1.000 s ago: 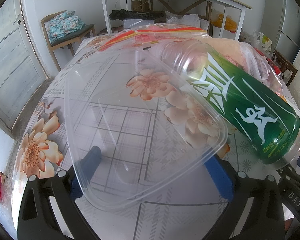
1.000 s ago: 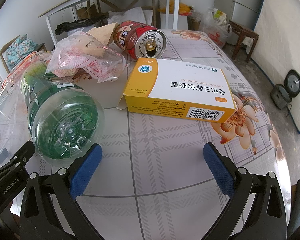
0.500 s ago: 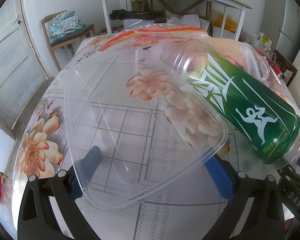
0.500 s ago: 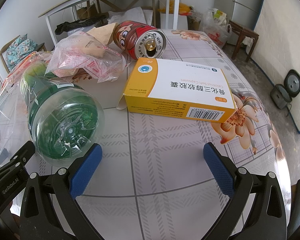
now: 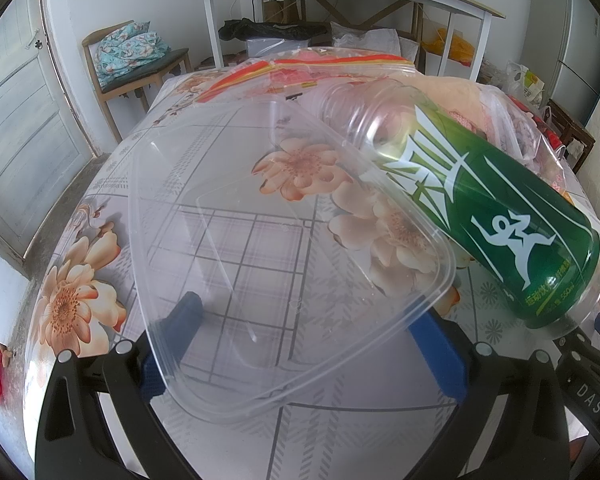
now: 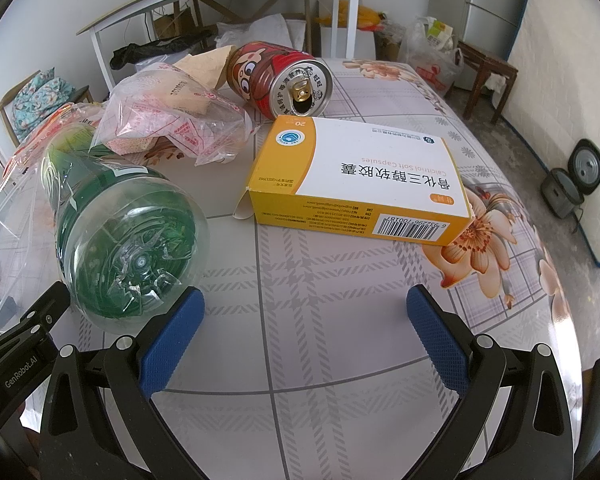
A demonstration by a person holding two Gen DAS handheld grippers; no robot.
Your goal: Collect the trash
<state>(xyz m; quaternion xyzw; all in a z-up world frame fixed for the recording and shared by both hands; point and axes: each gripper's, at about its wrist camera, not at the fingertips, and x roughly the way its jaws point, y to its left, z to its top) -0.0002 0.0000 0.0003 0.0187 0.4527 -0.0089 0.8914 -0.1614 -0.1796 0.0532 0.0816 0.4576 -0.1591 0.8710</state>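
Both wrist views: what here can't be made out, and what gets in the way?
- Green bottle, left wrist view: its base edge blurs against the right gripper; whether it is capped is hidden by the clear plastic lid.
- Left gripper: the lid covers its fingertips, so contact with it is unclear.
- Red can, right wrist view: contents unseen.
- Yellow box: the far end is hidden; the small print is unreadable.
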